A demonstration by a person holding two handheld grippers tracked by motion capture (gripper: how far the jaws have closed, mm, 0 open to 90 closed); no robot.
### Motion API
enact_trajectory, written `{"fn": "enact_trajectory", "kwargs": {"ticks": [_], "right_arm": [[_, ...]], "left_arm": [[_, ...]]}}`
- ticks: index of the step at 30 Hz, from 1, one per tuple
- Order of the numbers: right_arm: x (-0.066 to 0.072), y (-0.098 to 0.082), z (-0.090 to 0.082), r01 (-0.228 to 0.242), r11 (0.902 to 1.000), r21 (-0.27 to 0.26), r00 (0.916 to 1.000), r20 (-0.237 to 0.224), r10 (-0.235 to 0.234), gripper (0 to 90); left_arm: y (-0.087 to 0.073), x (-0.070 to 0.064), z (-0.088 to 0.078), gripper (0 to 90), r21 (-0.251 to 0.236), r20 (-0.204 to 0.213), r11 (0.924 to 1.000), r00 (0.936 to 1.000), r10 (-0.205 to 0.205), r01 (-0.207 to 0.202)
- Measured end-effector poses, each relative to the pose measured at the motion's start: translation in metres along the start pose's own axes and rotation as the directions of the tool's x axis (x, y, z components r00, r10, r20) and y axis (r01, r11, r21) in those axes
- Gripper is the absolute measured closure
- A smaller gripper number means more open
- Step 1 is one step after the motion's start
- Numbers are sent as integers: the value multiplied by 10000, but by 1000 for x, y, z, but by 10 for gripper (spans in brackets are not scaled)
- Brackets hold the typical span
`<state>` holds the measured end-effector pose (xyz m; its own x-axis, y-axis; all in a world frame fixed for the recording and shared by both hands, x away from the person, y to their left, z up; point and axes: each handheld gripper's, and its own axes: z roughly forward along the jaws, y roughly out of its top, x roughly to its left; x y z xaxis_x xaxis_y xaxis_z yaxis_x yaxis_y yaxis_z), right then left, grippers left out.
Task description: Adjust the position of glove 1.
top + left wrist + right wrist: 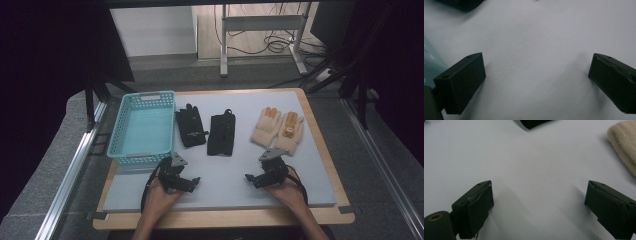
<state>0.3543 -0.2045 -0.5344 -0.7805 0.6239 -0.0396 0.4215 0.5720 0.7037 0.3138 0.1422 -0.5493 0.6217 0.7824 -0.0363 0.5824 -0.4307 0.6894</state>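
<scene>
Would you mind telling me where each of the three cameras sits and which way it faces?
High view: above the person's side, looking forward and down on the table, basket and gloves; hands, left gripper, right gripper show.
Left gripper view: rides the left gripper, jaws open over the mat.
Right gripper view: likewise; shares the cream glove with the high view.

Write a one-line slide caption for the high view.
Two open grippers, left gripper and right gripper, rest before black gloves, cream gloves and a basket.
</scene>
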Motion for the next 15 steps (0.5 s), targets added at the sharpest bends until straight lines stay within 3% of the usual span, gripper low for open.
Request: {"fn": "enact_trajectory", "kwargs": {"ticks": [15], "right_arm": [[-1, 1, 1, 3, 10000, 75, 10000, -74, -2, 74]], "left_arm": [[0, 0, 1, 11, 38, 3, 10000, 10000, -72, 72]]}}
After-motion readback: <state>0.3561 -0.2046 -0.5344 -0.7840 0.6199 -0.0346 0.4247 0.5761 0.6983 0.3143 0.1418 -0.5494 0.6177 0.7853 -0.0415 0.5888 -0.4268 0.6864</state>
